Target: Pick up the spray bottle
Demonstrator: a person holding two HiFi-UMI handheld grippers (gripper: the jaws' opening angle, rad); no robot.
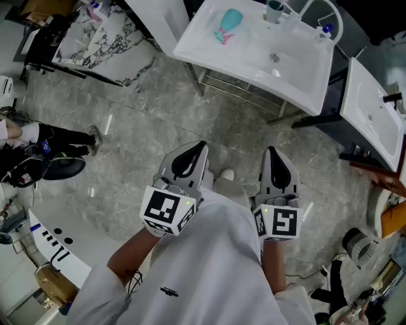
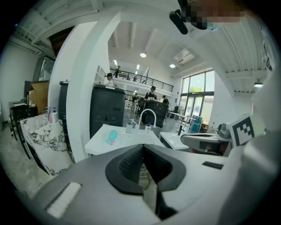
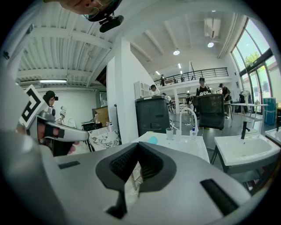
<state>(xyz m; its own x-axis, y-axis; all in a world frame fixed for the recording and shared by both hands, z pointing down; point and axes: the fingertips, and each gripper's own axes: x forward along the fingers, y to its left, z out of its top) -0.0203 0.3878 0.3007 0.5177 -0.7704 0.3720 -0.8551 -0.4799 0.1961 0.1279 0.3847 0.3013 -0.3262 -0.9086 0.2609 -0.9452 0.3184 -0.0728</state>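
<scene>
The teal spray bottle (image 1: 229,24) is seen lying on the white washbasin (image 1: 254,66), well apart from the left gripper (image 1: 198,147) and right gripper (image 1: 271,152), whose jaws are pressed together on nothing.

A teal spray bottle (image 1: 229,24) is laid on its side on the left part of the white washbasin (image 1: 250,62). A cup (image 1: 275,10) is set at the far edge. The washbasin is stood on a grey stone floor (image 1: 158,120).
</scene>
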